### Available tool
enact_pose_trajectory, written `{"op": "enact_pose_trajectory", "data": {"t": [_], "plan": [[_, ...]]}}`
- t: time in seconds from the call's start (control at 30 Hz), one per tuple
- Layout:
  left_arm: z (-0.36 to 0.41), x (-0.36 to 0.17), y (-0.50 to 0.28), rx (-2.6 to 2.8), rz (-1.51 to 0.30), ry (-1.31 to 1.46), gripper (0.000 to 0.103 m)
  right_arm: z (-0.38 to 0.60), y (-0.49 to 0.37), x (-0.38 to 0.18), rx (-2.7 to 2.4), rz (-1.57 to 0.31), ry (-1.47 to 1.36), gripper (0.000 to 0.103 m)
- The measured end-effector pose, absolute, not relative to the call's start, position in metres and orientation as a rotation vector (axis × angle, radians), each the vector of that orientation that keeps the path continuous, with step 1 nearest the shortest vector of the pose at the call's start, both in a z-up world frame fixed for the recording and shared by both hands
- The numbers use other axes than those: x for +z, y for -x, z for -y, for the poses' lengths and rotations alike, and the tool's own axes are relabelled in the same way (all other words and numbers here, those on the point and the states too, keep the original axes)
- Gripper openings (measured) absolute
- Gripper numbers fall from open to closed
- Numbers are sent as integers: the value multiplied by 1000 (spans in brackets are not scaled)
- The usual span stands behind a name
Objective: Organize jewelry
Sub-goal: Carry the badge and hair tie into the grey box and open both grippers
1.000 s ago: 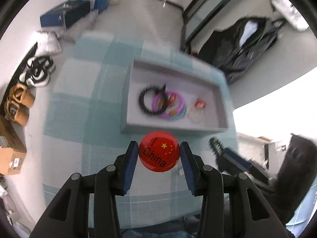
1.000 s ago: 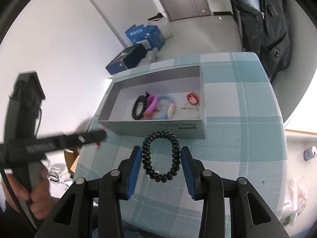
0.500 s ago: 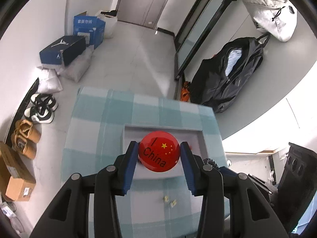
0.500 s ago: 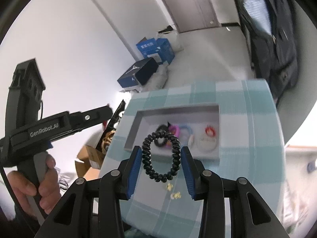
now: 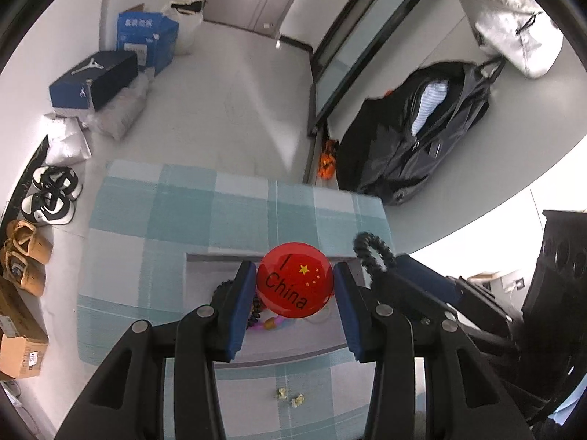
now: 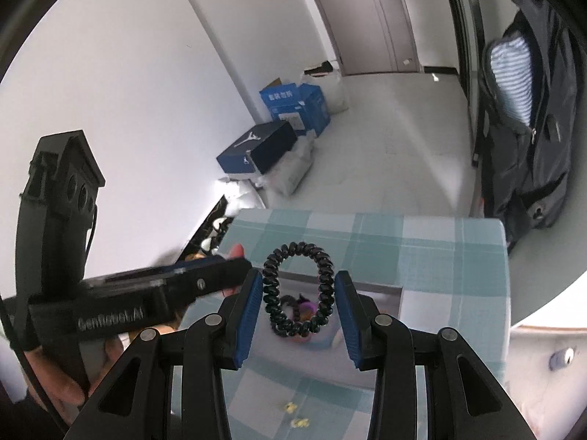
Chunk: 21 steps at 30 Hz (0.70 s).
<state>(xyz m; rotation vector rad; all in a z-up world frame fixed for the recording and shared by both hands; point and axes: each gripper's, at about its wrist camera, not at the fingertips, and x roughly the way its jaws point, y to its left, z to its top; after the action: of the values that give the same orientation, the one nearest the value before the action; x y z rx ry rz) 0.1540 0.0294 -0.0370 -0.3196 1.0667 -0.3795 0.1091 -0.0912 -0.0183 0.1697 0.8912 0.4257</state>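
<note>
My left gripper (image 5: 295,286) is shut on a round red badge (image 5: 295,285) printed "I China", held above a grey cardboard tray (image 5: 198,275) on the checked table. My right gripper (image 6: 298,295) is shut on a black spiral hair tie (image 6: 298,289), also above the tray (image 6: 381,289). Inside the tray lie a black bead bracelet (image 5: 220,289) and pink and purple hair ties (image 6: 306,306), mostly hidden behind the held items. The right gripper's hair tie (image 5: 372,251) shows at the right of the left wrist view. The left gripper's body (image 6: 165,293) crosses the left of the right wrist view.
Two small yellow earrings (image 5: 290,398) lie on the teal checked tablecloth (image 5: 154,220) in front of the tray. On the floor beyond are blue boxes (image 5: 146,42), shoes (image 5: 51,194) and a black backpack (image 5: 422,135). A person's hand (image 6: 55,370) grips the left gripper's handle.
Both grippers have risen and pulled back from the tray, each keeping its item. The table and tray now sit lower and smaller in both views.
</note>
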Motion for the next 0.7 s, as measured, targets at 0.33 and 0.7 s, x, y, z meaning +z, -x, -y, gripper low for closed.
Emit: {"op": "enact_pose_trajectory", "data": {"t": [0.33,0.7], "plan": [[-37,-65,-172,-393,-1180,390,38,104,-127,-47,437,-970,-203,39],[-37,-80,-178,-399,-1237,450,38,98,-128,-67,460,-1050,-178,39]]}}
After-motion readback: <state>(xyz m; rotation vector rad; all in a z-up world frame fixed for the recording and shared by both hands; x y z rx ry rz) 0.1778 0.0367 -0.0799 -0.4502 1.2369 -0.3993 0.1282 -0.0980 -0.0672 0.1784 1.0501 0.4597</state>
